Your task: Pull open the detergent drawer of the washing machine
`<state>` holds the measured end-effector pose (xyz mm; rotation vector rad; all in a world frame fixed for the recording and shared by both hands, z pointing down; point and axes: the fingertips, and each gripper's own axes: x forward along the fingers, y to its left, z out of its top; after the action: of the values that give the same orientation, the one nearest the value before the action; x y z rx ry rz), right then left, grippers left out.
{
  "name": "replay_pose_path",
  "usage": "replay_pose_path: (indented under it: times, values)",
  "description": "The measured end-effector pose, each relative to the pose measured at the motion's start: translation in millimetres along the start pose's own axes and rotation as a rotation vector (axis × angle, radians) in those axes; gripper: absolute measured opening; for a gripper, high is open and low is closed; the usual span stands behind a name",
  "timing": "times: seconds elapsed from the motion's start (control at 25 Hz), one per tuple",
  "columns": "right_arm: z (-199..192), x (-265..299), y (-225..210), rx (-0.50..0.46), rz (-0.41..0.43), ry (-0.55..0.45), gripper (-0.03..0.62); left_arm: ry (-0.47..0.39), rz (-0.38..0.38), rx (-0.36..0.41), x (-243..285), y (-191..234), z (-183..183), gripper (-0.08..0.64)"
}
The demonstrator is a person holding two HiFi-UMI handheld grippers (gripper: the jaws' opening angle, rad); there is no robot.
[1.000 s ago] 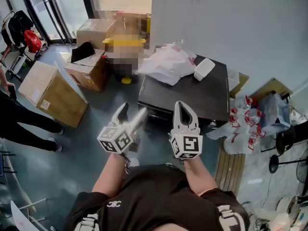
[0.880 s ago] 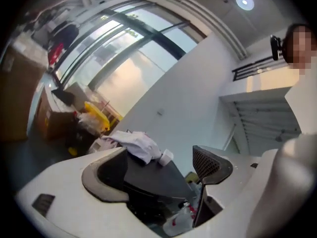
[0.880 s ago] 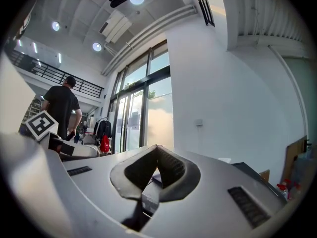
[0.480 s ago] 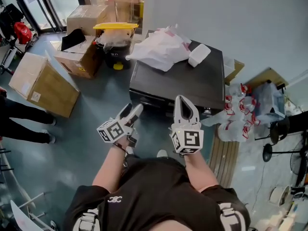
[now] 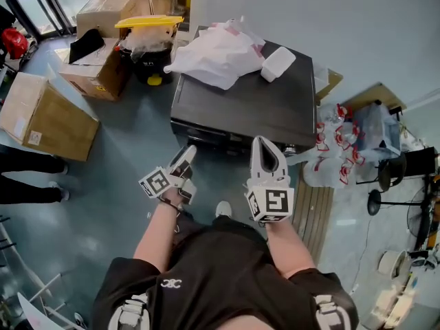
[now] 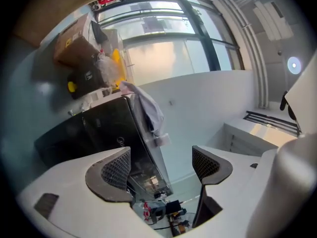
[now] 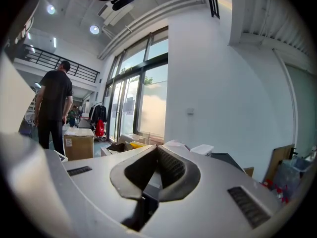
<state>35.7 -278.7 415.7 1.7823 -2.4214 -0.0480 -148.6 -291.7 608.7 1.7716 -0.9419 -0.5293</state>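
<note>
Washing machine (image 5: 240,108): we saw a boxy body with a flat, dark, glossy top, standing against the pale wall; in the left gripper view (image 6: 111,128) its black front shone like glass.
Cardboard boxes (image 5: 41,115): matte brown, square-edged, on the grey-blue floor well to the machine's left.
White bag heap (image 5: 216,53): thin, crumpled plastic, soft in outline, lying on the back left part of the machine's top.
Right gripper (image 5: 265,150): smooth white plastic with a marker cube; we held it just in front of the machine's right half, apart from it. Its ribbed dark pads (image 7: 168,165) met at the tips with nothing between them.
Left gripper (image 5: 184,158): the same white shell, tilted, in front of the machine's left half and not touching it. Its jaws stood wide apart (image 6: 161,165), holding nothing, and the machine showed far off between them.
White box (image 5: 278,64): small, rounded, rectangular, beside the bag heap on the top.
Detergent drawer: the front panel (image 5: 227,137) showed from above only as a narrow dark strip under the top's edge, and we could not pick the drawer out there.
</note>
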Motion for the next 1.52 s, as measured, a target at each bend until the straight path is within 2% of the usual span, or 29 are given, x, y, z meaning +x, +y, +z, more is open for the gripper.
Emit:
replay_pose_path:
  times: [0.04, 0.12, 0.2, 0.36, 0.52, 0.8, 0.92, 1.12, 1.36, 1.52]
  values:
    - [-4, 1, -2, -0.002, 0.000, 0.006, 0.002, -0.007, -0.037, -0.026, 6, 1, -2, 0.385]
    - [-12, 2, -6, -0.003, -0.002, 0.022, 0.002, -0.024, -0.140, -0.139, 20, -2, -9, 0.384]
    - [-23, 2, -10, 0.001, -0.009, 0.048, 0.002, -0.016, -0.172, -0.210, 29, 4, -18, 0.385]
    - [-41, 5, -19, -0.001, -0.016, 0.088, 0.002, 0.016, -0.144, -0.206, 43, 35, -31, 0.385]
    - [-61, 8, -28, -0.006, -0.019, 0.120, 0.002, -0.004, -0.155, -0.228, 55, 56, -30, 0.383]
    - [-86, 5, -41, -0.005, -0.038, 0.178, 0.003, -0.159, -0.295, -0.374, 60, 75, -6, 0.370]
    - [-91, 3, -47, -0.007, -0.053, 0.193, 0.003, -0.180, -0.323, -0.383, 65, 76, -1, 0.359]
    - [-96, 0, -56, -0.013, -0.065, 0.206, 0.003, -0.196, -0.326, -0.398, 78, 82, 3, 0.353]
    - [-101, -3, -61, -0.012, -0.070, 0.210, 0.002, -0.191, -0.374, -0.382, 88, 83, 7, 0.345]
    - [-103, -5, -61, -0.010, -0.068, 0.214, 0.003, -0.219, -0.398, -0.373, 88, 85, 6, 0.317]
